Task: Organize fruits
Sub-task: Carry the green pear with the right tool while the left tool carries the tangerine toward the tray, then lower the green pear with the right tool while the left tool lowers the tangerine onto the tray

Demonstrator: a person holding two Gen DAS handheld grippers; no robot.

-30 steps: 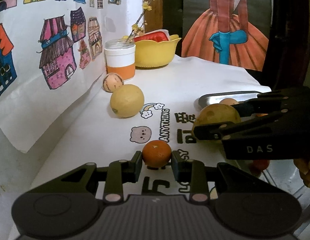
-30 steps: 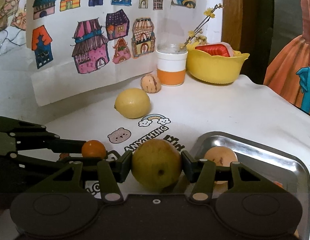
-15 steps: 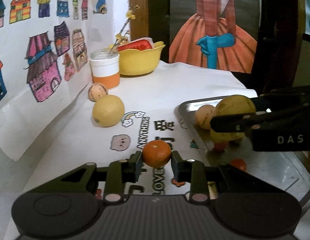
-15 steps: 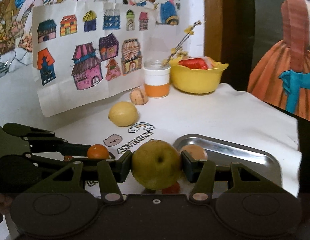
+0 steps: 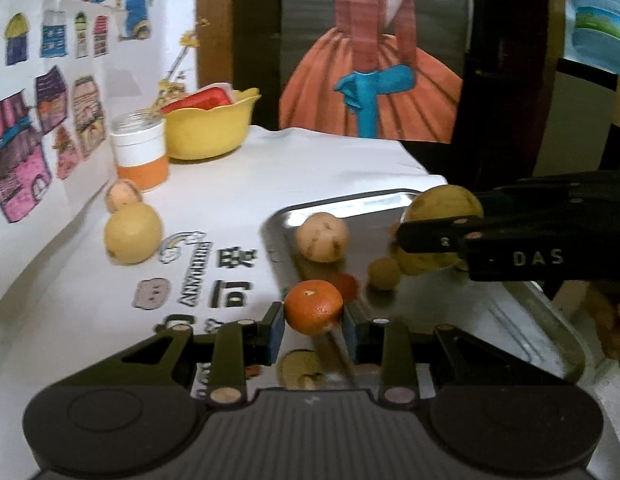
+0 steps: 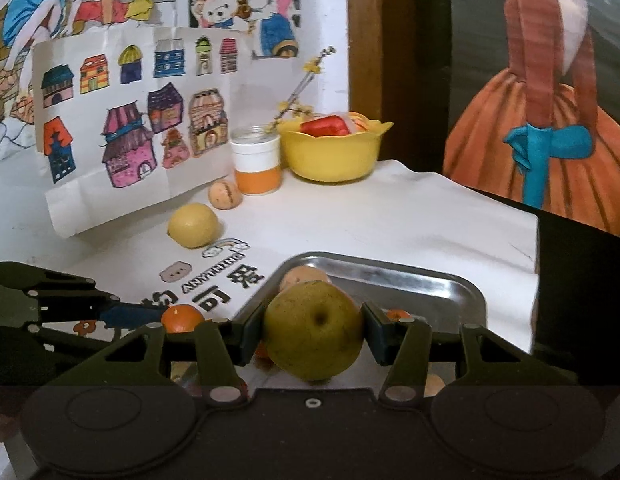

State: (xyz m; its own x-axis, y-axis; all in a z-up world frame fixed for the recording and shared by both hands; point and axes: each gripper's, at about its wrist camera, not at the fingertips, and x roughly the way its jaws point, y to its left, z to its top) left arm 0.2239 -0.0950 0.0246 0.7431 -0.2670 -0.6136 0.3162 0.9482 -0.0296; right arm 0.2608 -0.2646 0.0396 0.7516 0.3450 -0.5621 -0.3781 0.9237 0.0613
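"DAS" is printed in pale letters on the side of the right claw (image 5: 438,236), and the white cloth on the desk (image 6: 390,220) carries a rainbow, a bear face, the word "ANYTHING" and large dark characters I cannot read. The left claw (image 5: 314,322) is clenched on a small orange (image 5: 313,307), its stem dimple facing up, held over the near left edge of the metal tray (image 6: 442,292). The right claw is clamped on a yellow-green pear (image 6: 314,330) above the tray, its dimpled end turned toward the right wrist camera.

In the tray lie a tan round fruit (image 5: 322,238), a small yellow fruit (image 5: 384,274) and a small red one (image 5: 346,285) just beside it. Toward the desk's far left edge sit a lemon (image 6: 193,225), its long axis roughly level, and a tan fruit (image 6: 225,194) just behind it. In the far corner stand a white-and-orange jar (image 6: 257,166) with a yellow-flowered twig and a yellow bowl (image 6: 334,156) holding a red package.
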